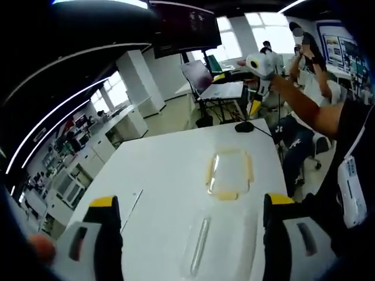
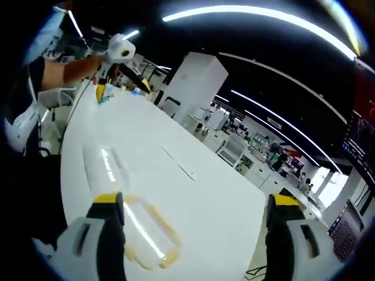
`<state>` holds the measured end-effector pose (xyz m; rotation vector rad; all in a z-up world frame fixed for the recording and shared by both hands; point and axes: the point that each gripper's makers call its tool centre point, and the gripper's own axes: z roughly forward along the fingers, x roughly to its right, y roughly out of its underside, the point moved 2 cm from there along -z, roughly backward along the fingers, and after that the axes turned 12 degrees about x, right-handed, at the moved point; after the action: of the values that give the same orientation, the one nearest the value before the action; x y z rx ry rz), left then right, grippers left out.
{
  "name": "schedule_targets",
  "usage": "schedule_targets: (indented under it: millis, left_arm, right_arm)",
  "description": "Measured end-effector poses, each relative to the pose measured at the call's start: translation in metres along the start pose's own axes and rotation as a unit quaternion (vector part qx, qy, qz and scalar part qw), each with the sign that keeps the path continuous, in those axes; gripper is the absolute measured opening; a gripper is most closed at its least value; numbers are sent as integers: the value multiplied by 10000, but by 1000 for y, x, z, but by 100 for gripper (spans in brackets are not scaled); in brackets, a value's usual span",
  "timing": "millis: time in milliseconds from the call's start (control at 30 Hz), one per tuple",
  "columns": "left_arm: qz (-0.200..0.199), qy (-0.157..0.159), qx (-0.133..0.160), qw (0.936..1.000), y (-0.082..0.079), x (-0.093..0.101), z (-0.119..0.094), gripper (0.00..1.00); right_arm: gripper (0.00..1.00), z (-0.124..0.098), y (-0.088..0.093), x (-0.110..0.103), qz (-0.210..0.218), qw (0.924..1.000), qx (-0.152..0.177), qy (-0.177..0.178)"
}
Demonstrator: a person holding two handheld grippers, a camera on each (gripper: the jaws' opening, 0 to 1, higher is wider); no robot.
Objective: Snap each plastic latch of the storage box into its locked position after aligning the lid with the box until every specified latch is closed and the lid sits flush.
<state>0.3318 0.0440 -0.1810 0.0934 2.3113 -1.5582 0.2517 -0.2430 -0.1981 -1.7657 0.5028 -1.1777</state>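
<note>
Here we are in the left gripper view: our left gripper has its fingers spread wide apart, yellow tips up, grasping nothing. Between them, close in, lies the clear storage box flat on the white worktop, touched by neither finger. Just beyond it sits the lid, a clear piece with pale yellowish latches along its edges, also lying flat and apart from the box. A thin strip lies on the worktop to the left, near the left finger.

Over in the right gripper view, our right gripper is released as well, its fingers standing far apart over the worktop with nothing between them. Beside the left-hand finger we see the lid, partly behind that finger. Farther out lies the storage box, clear and hard to make out against the white. The thin strip sits past it toward the middle of the worktop.

Farther out still, in both views another white gripper with yellow tips is held up in the air by a person's arm, well away from the box and lid.
</note>
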Motion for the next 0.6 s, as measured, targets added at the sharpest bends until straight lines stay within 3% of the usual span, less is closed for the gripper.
schedule_targets:
  millis: [267, 600]
  left_arm:
    - [8, 100, -32, 9999, 1, 0, 9, 100]
    - [71, 167, -83, 9998, 0, 1, 16, 100]
  right_arm:
    - [100, -3, -4, 1, 18, 10000, -15, -20]
    - [100, -3, 2, 2, 6, 9998, -176, -61]
